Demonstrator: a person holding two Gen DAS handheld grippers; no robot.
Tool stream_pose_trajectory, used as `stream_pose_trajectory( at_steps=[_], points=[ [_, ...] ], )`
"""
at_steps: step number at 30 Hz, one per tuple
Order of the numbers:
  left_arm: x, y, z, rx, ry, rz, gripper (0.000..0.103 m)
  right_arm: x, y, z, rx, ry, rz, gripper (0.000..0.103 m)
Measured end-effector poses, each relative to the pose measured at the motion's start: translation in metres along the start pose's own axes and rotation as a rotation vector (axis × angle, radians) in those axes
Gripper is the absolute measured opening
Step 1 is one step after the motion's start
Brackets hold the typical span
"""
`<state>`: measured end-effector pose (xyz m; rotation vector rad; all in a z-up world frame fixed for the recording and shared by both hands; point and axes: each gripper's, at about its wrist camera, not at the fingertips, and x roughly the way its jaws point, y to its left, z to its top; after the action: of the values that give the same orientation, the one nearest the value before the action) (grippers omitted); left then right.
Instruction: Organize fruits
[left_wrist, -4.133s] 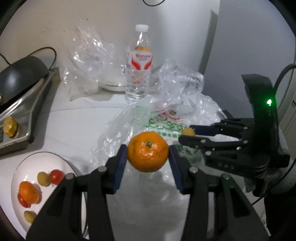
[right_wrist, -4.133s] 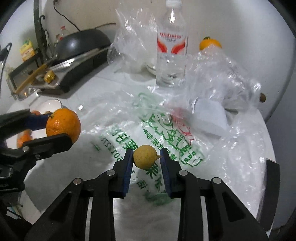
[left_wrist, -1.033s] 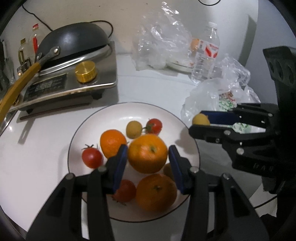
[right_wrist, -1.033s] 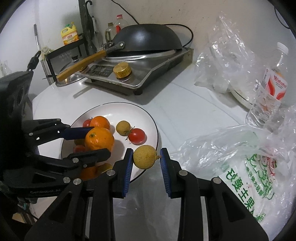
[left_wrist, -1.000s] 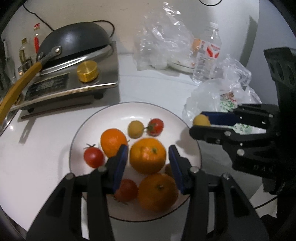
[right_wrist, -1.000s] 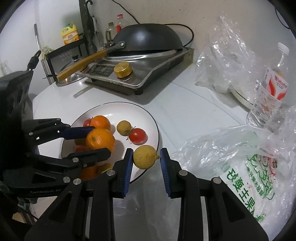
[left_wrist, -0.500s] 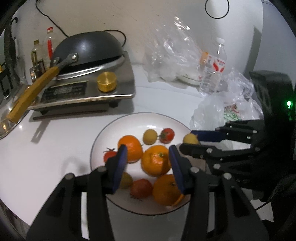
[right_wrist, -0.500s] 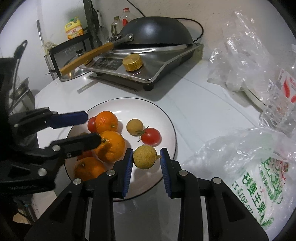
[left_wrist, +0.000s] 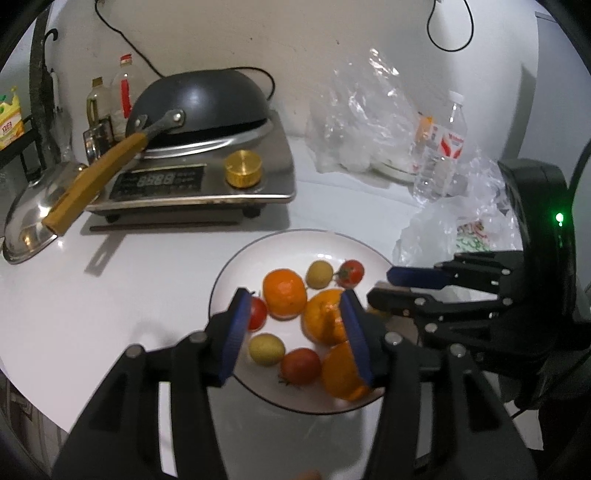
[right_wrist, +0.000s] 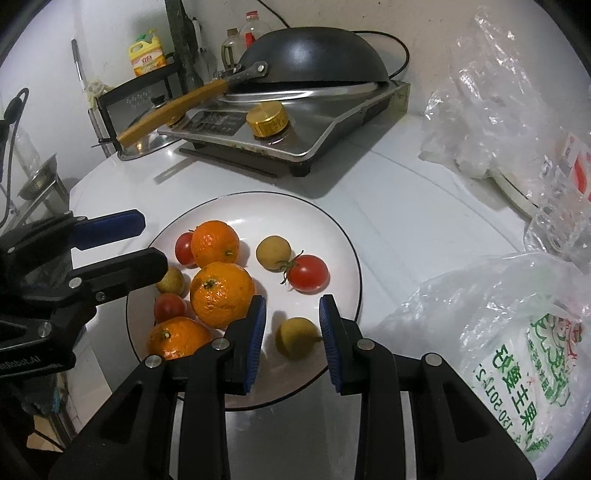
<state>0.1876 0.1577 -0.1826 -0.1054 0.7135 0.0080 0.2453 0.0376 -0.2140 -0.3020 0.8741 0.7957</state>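
Yellow-green fruit (right_wrist: 295, 336) now released onto plate (right_wrist: 343, 243)

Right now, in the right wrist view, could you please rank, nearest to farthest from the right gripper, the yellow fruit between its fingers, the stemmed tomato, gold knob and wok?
1. yellow fruit, inside the right gripper.
2. stemmed tomato, just beyond.
3. gold knob, centre.
4. wok, rearmost.
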Motion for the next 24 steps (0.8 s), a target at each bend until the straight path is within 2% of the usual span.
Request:
stream_pose_trajectory(
  at_steps=[3,6,14,20,22,24],
  points=[
    [-0.005,-0.003,0.001,0.001,-0.012,0.004,0.057,-0.008,-0.001,0.000,0.000,-0.011,-0.006,0.033],
    [-0.011,-0.007,0.002,0.004,-0.025,0.002,0.074,-0.016,-0.002,-0.002,-0.001,-0.021,-0.010,0.033],
    [-0.026,-0.024,0.002,0.013,-0.041,0.002,0.077,-0.044,-0.005,-0.010,-0.003,-0.051,-0.023,0.034],
    [-0.040,-0.040,0.004,0.018,-0.073,-0.002,0.086,-0.074,-0.011,-0.018,0.007,-0.089,-0.056,0.035],
    [-0.044,-0.045,0.005,0.025,-0.079,-0.009,0.097,-0.088,-0.014,-0.020,0.012,-0.111,-0.072,0.046],
    [-0.050,-0.051,0.007,0.028,-0.092,-0.019,0.097,-0.102,-0.017,-0.022,0.016,-0.131,-0.087,0.049]
  ],
)
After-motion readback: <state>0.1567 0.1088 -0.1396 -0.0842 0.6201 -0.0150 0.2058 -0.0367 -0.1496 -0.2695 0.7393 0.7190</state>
